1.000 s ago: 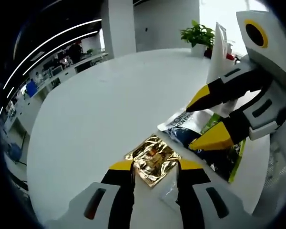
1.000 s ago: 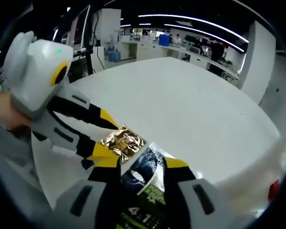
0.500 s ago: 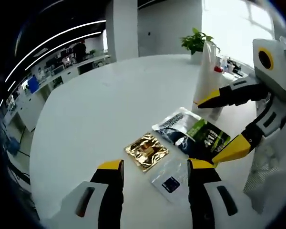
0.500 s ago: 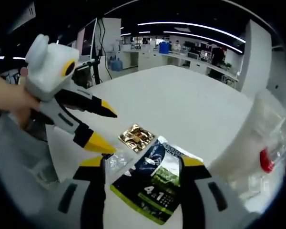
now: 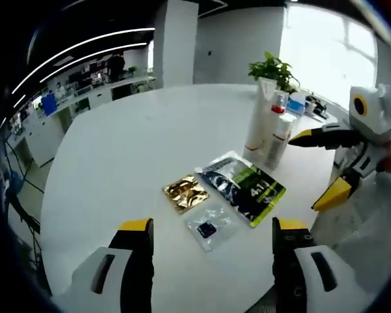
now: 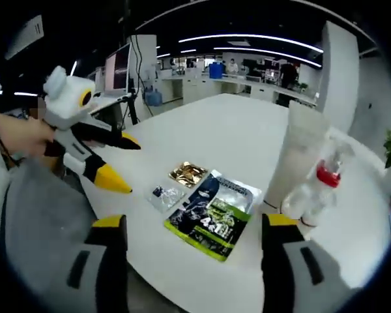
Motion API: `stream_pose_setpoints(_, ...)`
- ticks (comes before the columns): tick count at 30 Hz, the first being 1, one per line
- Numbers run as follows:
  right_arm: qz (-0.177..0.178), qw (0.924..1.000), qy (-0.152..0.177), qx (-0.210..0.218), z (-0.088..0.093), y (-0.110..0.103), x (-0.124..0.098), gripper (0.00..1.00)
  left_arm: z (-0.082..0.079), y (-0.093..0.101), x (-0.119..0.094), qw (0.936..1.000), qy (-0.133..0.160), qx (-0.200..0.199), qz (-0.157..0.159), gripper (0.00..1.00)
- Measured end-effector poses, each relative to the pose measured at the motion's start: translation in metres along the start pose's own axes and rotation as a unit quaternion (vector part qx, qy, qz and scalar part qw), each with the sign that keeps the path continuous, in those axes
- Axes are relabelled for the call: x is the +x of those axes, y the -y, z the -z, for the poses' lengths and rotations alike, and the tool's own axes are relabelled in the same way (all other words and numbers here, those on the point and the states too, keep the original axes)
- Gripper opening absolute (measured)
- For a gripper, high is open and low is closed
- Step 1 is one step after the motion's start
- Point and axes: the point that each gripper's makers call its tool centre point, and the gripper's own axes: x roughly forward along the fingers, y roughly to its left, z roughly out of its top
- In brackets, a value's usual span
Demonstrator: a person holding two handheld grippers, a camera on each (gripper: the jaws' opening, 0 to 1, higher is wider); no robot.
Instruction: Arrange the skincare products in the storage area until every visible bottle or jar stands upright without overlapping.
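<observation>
On the white table (image 5: pixel 117 150) near its front edge, three flat packets lie side by side, and behind them stand the upright containers. Biggest of those is a tall white tube (image 6: pixel 293 153), standing on its end; just beside it is a clear bottle with a red cap (image 6: pixel 316 189), which also looks upright, though the fisheye bends it enough that I would not swear to it. From the left gripper view the same group (image 5: pixel 268 130) reads as standing, close together near a potted plant (image 5: pixel 272 65).

Flat on the table lie a dark and green sachet (image 5: pixel 244 188), then a gold foil sachet (image 5: pixel 186 193) touching its corner or nearly so, and smallest, a clear packet with a dark square (image 5: pixel 210 226) just beside both.

Both tools hover clear of everything: the left gripper (image 5: pixel 212 228) has its jaws wide apart and empty, and so does the right gripper (image 6: pixel 192 225).

By my reckoning the bottles already stand, so little is left beyond checking the sachets do not overlap.
</observation>
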Motion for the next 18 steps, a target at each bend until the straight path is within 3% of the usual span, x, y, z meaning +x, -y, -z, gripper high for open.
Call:
stream_pose_setpoints(6, 0.043, 0.9980, 0.011, 0.044, 0.008, 0.029, -0.033, 1.00, -0.002, 0.001, -0.017, 0.9996, 0.022, -0.011, -0.013, 0.79)
stream_pose_setpoints(12, 0.064, 0.9947, 0.033, 0.074, 0.011, 0.049, -0.053, 1.00, -0.003, 0.005, -0.035, 0.9988, 0.038, -0.024, -0.021, 0.88)
stream_pose_setpoints(16, 0.074, 0.9941, 0.035, 0.071, 0.013, 0.056, -0.060, 1.00, 0.000, 0.009, -0.044, 0.9984, 0.044, -0.026, -0.026, 0.97)
stream_pose_setpoints(18, 0.080, 0.9927, 0.038, 0.081, 0.016, 0.059, -0.064, 1.00, -0.003, 0.012, -0.049, 0.9983, 0.050, -0.016, -0.026, 0.97)
